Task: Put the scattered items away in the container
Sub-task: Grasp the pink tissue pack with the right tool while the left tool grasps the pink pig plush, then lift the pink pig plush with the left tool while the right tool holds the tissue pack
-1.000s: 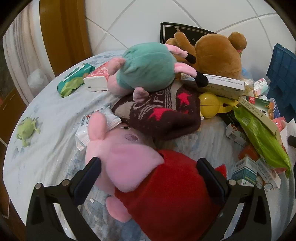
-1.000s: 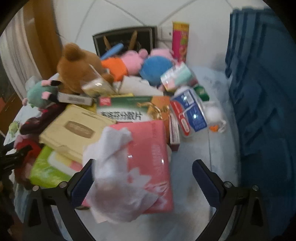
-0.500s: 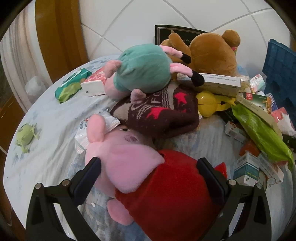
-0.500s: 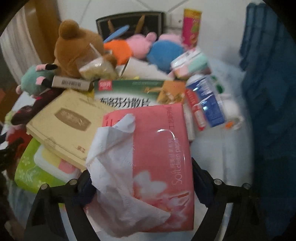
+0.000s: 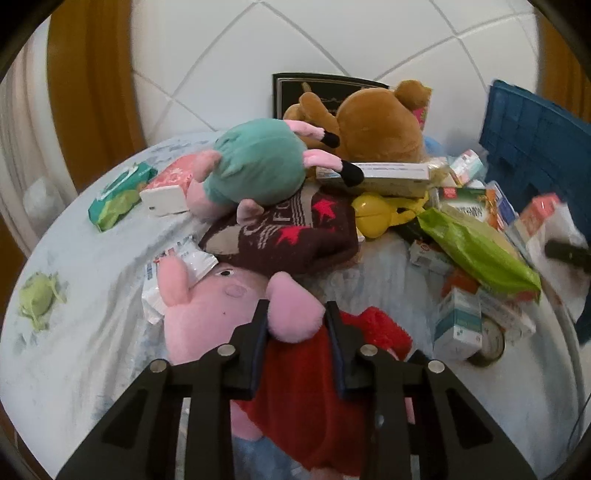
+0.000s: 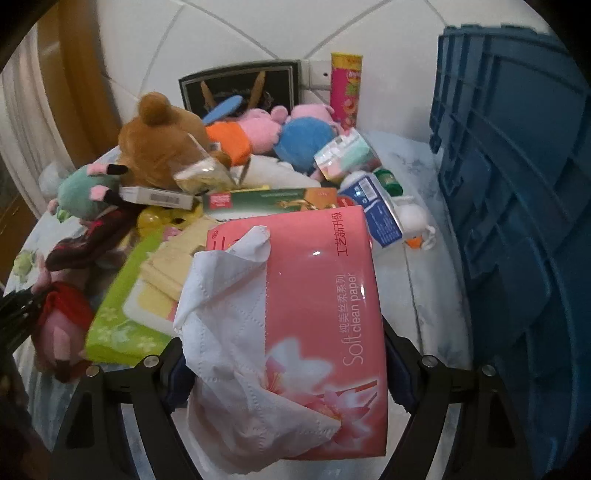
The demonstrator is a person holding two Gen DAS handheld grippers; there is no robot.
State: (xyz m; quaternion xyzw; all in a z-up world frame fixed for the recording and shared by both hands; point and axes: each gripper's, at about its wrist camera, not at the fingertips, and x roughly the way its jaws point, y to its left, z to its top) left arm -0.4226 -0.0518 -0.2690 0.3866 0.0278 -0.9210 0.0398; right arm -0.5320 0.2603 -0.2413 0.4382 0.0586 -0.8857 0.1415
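Left tongs: angled steeply down, jaws just drawn in and now pinched on the pink plush pig in the red dress, gripping it at the arm where pink meets red. The pig lies at the near end of the clutter on the cloth-covered surface.

Right tongs: likewise pitched down, jaws standing wide and clamped across the pink tissue pack, one pad at each side edge. A loose white tissue hangs from the pack's left side. The pack is held raised, in front of the pile.

Blue container: stands immediately right of the tissue pack, its ribbed wall filling that side. A bare strip of surface runs between pack and container wall.

Left of the pack: a green wipes packet and flat yellowish boxes, closely stacked. Beyond the pack: a green carton, a brown teddy bear, and a tall pink snack tube against the tiled wall.

Left of the pig, the surface is largely open out to its rounded edge; a small green toy lies there.
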